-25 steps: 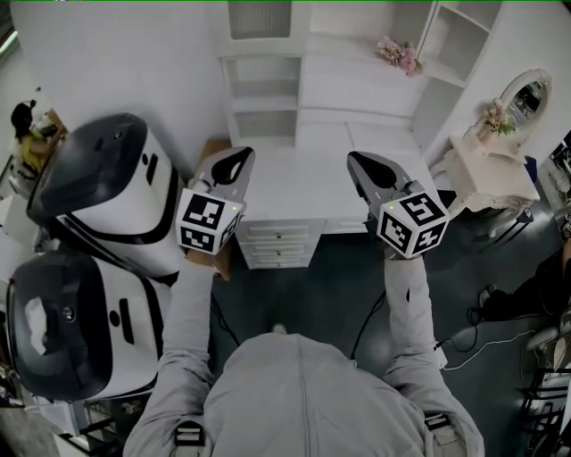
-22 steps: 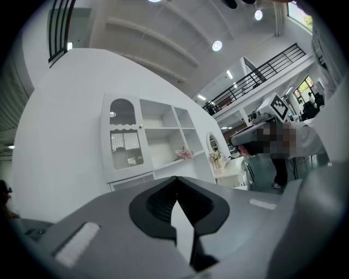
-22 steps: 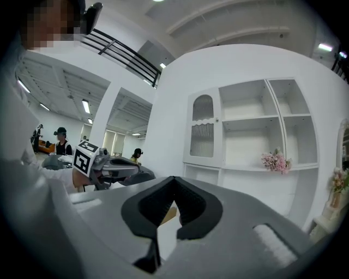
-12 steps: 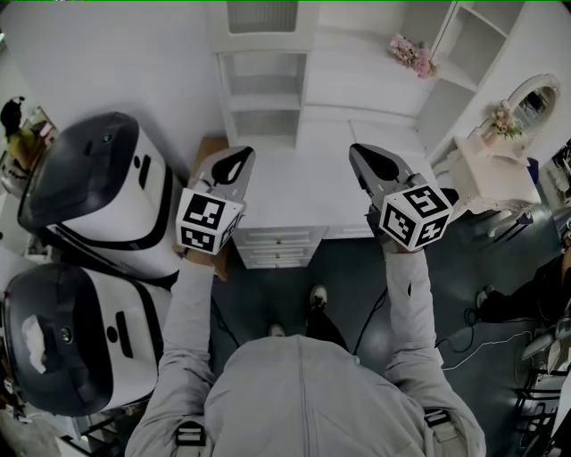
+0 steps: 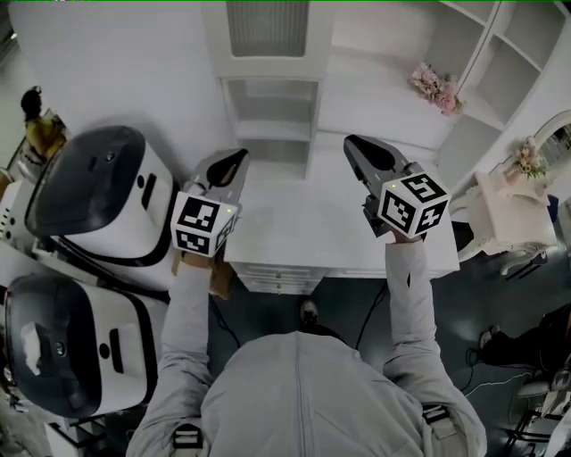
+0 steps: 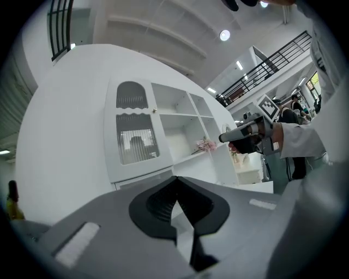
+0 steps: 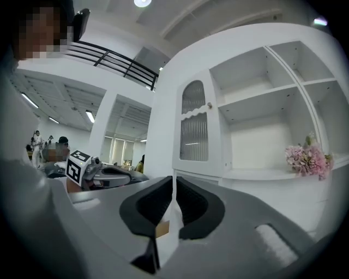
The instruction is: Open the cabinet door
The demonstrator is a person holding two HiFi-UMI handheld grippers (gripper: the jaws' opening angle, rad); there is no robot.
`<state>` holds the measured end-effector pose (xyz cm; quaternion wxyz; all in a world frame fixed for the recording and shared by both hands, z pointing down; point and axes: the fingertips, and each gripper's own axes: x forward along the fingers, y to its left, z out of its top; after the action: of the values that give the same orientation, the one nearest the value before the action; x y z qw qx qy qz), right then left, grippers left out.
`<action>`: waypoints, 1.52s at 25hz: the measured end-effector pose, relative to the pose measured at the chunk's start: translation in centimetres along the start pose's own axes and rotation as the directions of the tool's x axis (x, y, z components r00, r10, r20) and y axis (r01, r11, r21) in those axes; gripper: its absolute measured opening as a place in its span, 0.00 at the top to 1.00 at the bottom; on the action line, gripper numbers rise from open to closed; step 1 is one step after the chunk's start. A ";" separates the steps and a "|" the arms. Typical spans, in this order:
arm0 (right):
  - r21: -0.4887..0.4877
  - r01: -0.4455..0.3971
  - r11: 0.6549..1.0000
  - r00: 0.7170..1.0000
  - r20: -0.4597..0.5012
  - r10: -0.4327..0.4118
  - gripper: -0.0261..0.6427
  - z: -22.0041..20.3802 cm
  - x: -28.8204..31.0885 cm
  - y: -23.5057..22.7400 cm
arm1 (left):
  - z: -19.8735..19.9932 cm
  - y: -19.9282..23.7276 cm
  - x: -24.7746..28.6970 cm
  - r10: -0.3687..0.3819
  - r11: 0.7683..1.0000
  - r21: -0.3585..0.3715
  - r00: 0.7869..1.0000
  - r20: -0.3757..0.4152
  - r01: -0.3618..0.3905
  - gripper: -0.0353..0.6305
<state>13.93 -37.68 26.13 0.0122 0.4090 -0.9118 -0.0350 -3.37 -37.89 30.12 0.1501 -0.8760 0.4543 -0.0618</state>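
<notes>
The white cabinet door (image 5: 268, 27) with ribbed glass is shut at the top of the hutch; it also shows as door (image 6: 136, 139) and door (image 7: 193, 128), with a small knob (image 7: 209, 105) at its right edge. Both grippers are held level over the white desk top (image 5: 303, 223), short of the door. My left gripper (image 5: 235, 160) is shut, tips touching, empty (image 6: 175, 180). My right gripper (image 5: 355, 145) has just been opening; a thin slit shows between its pads (image 7: 174, 182) with nothing in it.
Two large white-and-black machines (image 5: 98, 192) (image 5: 62, 357) stand close on the left. Open shelves (image 5: 268, 125) sit under the door, more shelves with pink flowers (image 5: 435, 87) to the right. Drawers (image 5: 281, 278) are below the desk edge. A white vanity (image 5: 513, 214) stands at far right.
Both grippers have moved forward over the desk toward the hutch, which now looks nearer and larger. The person has stepped up to the desk's edge.
</notes>
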 end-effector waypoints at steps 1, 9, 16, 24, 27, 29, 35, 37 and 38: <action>-0.006 -0.012 1.000 1.000 0.003 0.012 0.92 0.4 0.9 -1.0 | 0.2 0.5 0.8 0.015 1.000 -0.002 1.000 0.000 -0.015 0.92; -0.028 -0.087 0.996 0.996 -0.009 0.087 0.80 1.5 7.5 -7.5 | 0.6 3.3 6.0 0.101 0.995 -0.008 0.995 -0.013 -0.101 0.92; -0.049 -0.142 0.989 0.989 -0.036 0.140 0.74 2.0 12.7 -11.7 | -0.8 4.6 7.4 0.181 0.983 -0.003 0.981 -0.065 -0.181 0.92; -0.050 -0.135 0.990 0.990 -0.050 0.133 0.74 2.1 18.5 -15.3 | -1.2 6.0 8.6 0.261 0.965 -0.006 0.962 -0.086 -0.262 0.92; -0.049 -0.107 0.993 0.993 -0.054 0.105 0.74 1.9 20.1 -16.6 | -1.2 6.4 9.0 0.274 0.961 -0.001 0.958 -0.085 -0.275 0.92; -0.036 -0.091 0.995 0.995 -0.046 0.090 0.74 1.8 20.6 -17.3 | -1.3 6.4 9.2 0.278 0.960 0.002 0.957 -0.087 -0.279 0.92; -0.023 -0.116 0.993 0.993 -0.039 0.115 0.73 1.8 21.7 -17.5 | -1.6 6.6 10.3 0.279 0.960 0.011 0.956 -0.094 -0.279 0.92; -0.024 -0.114 0.993 0.993 -0.035 0.113 0.73 1.8 21.7 -17.6 | -1.7 6.5 10.5 0.280 0.960 0.018 0.955 -0.092 -0.280 0.92; -0.025 -0.113 0.993 0.993 -0.033 0.112 0.73 1.8 21.6 -17.6 | -1.8 6.5 10.5 0.280 0.960 0.017 0.955 -0.094 -0.280 0.92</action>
<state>12.56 -65.36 22.89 0.0342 0.3575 -0.9324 -0.0402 -2.77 -50.37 29.42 0.1368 -0.7987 0.5801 -0.0824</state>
